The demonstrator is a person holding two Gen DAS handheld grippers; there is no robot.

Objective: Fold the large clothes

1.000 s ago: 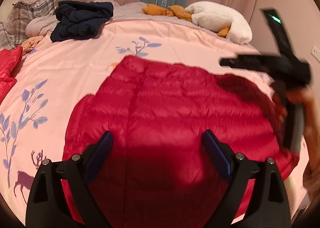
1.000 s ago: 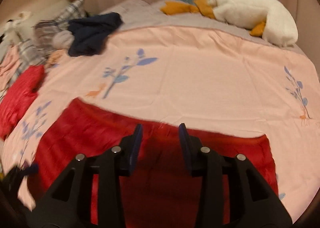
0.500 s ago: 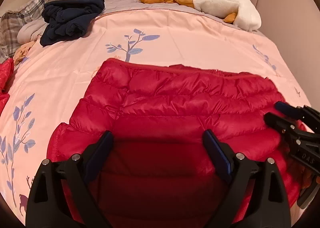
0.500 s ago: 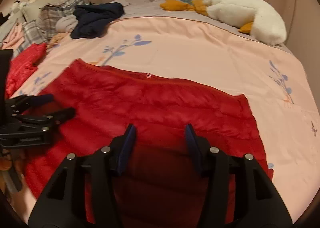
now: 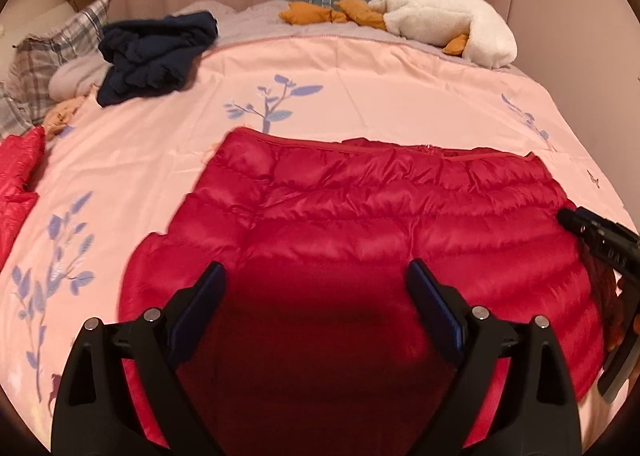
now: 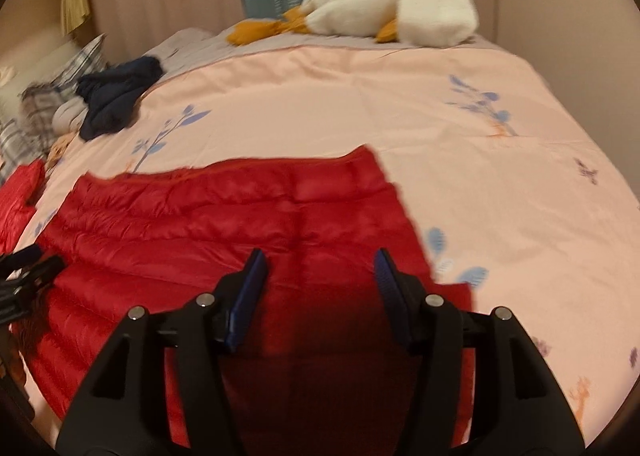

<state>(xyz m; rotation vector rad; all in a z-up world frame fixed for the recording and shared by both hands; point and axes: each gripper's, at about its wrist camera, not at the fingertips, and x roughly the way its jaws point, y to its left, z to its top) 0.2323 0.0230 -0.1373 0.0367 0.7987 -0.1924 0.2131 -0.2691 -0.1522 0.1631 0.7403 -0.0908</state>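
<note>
Left wrist view is showing a pink duvet (image 5: 360, 96) covering the bed, with the red puffer jacket (image 5: 380, 216) lying flat on its near half. Both the left gripper (image 5: 316, 288) and the right gripper (image 6: 318, 272) are hovering over it, jaws spread wide, gripping nothing.

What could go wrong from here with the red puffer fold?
1. Both tongs, left and right, are open over the red puffer jacket; its glossy quilted shell may slip from a shallow pinch.
2. The jacket lies directly on the pink duvet, so a deep bite could catch the bedding too.
3. A second red garment sits near the jacket's left side; a wide sweep there might drag it.
</note>
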